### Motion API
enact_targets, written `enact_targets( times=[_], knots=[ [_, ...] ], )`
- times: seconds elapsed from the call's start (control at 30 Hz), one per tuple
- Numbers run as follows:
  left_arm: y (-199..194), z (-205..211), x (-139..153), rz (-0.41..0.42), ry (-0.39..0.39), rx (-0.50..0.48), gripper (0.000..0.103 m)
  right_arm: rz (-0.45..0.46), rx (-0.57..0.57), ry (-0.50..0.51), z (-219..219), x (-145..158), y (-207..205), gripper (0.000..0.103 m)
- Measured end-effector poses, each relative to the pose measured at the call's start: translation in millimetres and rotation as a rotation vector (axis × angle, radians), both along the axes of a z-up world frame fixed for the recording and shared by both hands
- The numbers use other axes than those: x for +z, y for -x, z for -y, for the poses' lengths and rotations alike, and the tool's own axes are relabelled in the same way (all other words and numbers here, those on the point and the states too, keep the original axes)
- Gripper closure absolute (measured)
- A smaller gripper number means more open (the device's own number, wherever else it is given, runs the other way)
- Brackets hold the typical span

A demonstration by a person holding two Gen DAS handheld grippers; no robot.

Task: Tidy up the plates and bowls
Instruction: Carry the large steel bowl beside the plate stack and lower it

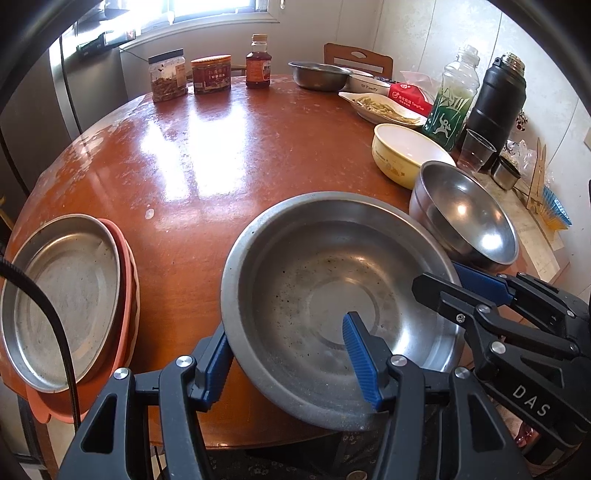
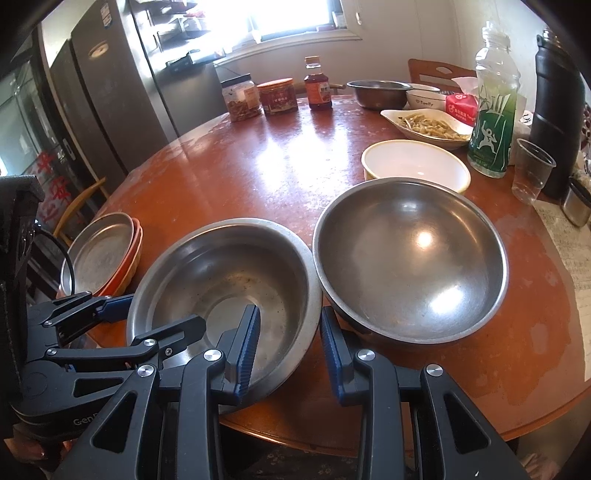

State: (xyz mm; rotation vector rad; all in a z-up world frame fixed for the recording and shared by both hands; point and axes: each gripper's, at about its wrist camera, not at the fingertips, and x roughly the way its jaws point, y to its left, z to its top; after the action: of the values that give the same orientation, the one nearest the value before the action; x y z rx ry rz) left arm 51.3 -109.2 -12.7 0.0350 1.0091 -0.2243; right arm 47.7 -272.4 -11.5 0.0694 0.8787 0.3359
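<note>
Left gripper [image 1: 288,363] clamps the near-left rim of the wide steel basin [image 1: 332,295]; right gripper [image 2: 290,350] clamps its right rim. Steel bowl [image 2: 410,258] touches it on the right; stacked plates [image 1: 62,299] sit far left.

Round reddish-brown wooden surface [image 1: 207,155], worn pale along its far-left edge, glossy with window glare. Bright white-framed window [image 2: 295,18] above the far edge. Tall grey steel refrigerator [image 2: 110,92] off the left edge. Brown wooden chair back [image 1: 358,59] beyond the far-right edge. White panelled wall [image 1: 443,33] at right.
</note>
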Motion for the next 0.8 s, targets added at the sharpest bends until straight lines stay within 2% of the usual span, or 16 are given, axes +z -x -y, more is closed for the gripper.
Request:
enact_targets(
  times=[0.43, 0.57, 0.8],
  knots=[
    [-20, 4, -9, -0.02, 0.015, 0.001, 0.046, 0.0, -0.006, -0.016, 4, 2, 1, 0.065],
    [-20, 1, -8, -0.019, 0.04, 0.001, 0.046, 0.007, -0.007, -0.008, 4, 5, 2, 0.064],
    [-16, -2, -6, -0.006, 0.038, 0.01, 0.045, 0.029, -0.009, 0.005, 1, 9, 8, 0.064]
  ],
)
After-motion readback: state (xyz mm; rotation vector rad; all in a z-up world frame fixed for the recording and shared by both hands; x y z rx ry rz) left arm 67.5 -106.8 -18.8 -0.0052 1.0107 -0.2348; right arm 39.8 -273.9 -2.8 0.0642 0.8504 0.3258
